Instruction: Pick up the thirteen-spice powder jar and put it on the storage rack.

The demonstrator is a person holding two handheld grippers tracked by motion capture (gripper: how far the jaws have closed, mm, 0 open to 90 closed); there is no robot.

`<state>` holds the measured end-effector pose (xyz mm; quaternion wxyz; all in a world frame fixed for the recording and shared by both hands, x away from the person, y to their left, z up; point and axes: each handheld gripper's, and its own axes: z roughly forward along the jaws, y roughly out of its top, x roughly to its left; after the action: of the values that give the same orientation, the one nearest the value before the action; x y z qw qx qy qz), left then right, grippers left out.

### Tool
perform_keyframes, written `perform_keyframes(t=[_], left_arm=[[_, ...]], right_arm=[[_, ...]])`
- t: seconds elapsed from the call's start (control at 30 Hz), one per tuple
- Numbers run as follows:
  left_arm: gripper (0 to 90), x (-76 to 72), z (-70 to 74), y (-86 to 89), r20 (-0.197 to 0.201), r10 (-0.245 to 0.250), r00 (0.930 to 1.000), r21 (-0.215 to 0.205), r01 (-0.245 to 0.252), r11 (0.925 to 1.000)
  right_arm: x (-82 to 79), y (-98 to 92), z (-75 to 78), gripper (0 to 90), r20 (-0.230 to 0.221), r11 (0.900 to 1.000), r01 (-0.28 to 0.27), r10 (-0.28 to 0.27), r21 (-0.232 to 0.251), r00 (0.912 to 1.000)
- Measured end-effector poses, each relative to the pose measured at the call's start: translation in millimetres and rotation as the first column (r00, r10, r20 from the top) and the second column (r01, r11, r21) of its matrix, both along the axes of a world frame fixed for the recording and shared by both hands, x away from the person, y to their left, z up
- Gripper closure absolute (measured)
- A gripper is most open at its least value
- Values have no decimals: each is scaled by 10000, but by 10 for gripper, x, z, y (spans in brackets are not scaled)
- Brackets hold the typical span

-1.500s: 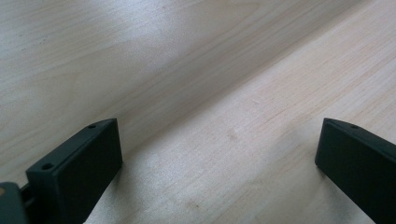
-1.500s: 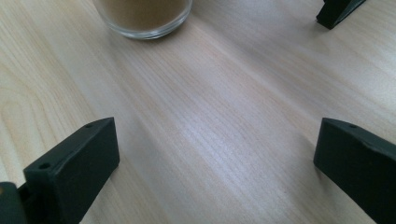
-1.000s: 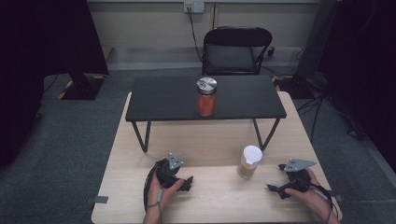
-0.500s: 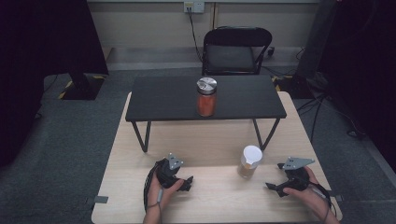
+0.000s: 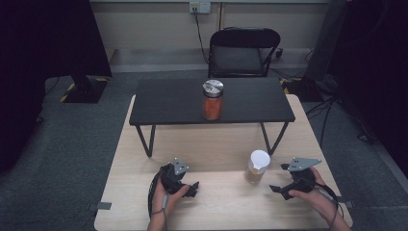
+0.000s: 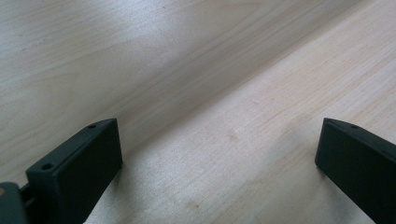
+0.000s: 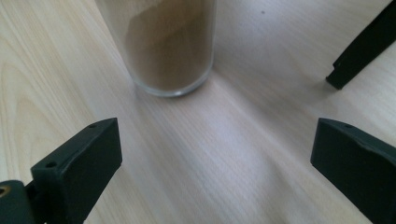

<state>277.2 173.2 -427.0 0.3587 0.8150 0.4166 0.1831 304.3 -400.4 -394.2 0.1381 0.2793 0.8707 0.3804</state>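
A clear jar (image 5: 257, 167) with a white lid and brown powder stands on the light wooden table (image 5: 216, 144), right of centre. Its glass base (image 7: 170, 51) fills the top of the right gripper view. My right gripper (image 5: 276, 182) stands open just right of that jar, jaws wide and apart from it. My left gripper (image 5: 193, 188) rests low over the table at the near left, open, with bare wood (image 6: 219, 116) between its jaws. A second jar (image 5: 212, 100) with a silver lid and orange contents stands on the small black table (image 5: 168, 103).
The black table's right leg (image 5: 274, 137) comes down just behind the white-lidded jar, and its foot (image 7: 359, 46) is in the right gripper view. A black chair (image 5: 238, 53) stands beyond the tables. Bare wood lies between the two grippers.
My right gripper has edged slightly closer to the white-lidded jar. The left gripper and both jars have stayed put.
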Motion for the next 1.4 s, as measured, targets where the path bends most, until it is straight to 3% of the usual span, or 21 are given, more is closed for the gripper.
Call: perform_keyframes(t=[0.33, 1.0, 1.23, 1.4], left_arm=[[0, 0, 0, 0, 0, -2, 10000, 1, 2, 10000], [0, 0, 0, 0, -1, -1, 10000, 0, 1, 10000], [0, 0, 0, 0, 0, -2, 10000, 3, 2, 10000], [0, 0, 0, 0, 0, -1, 10000, 0, 1, 10000]], right_arm=[[61, 132, 52, 12, 147, 9993, -256, 252, 260, 9996], [108, 434, 34, 13, 175, 9938, -182, 163, 1101, 9997], [109, 456, -31, 115, 189, 9900, -94, 68, 1406, 9998], [72, 443, -91, 181, 467, 9847, 35, -118, 1745, 9988]])
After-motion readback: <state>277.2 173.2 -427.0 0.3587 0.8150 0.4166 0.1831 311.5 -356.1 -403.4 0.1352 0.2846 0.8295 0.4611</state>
